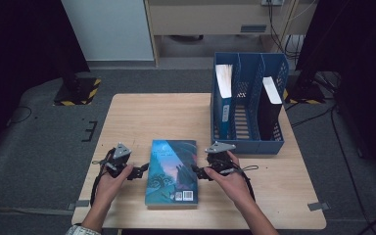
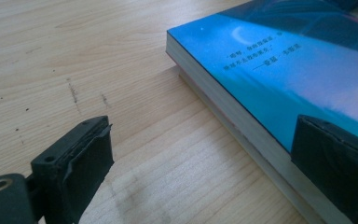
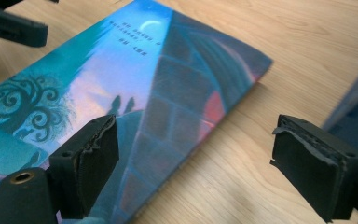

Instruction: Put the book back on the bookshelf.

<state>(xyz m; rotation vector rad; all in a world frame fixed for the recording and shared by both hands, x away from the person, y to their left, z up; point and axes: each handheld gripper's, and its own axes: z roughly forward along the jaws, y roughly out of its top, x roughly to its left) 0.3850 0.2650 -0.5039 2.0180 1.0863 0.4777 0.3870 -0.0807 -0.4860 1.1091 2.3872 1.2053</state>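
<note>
A paperback book (image 1: 171, 169) with a blue-green illustrated cover lies flat on the wooden table (image 1: 142, 117), near its front edge. My left gripper (image 1: 139, 171) sits at the book's left side and is open. In the left gripper view (image 2: 205, 172) one jaw hovers over bare wood and the other over the edge of the book (image 2: 284, 60). My right gripper (image 1: 198, 171) is at the book's right side, also open. In the right gripper view (image 3: 200, 165) one jaw stands over the cover (image 3: 121, 84), the other over the table, with the book's edge between them.
A blue three-slot file rack (image 1: 247, 142) stands at the back right of the table, close behind my right hand. A white-topped folder (image 1: 223, 93) is in its left slot and a black one (image 1: 270, 110) in its right slot.
</note>
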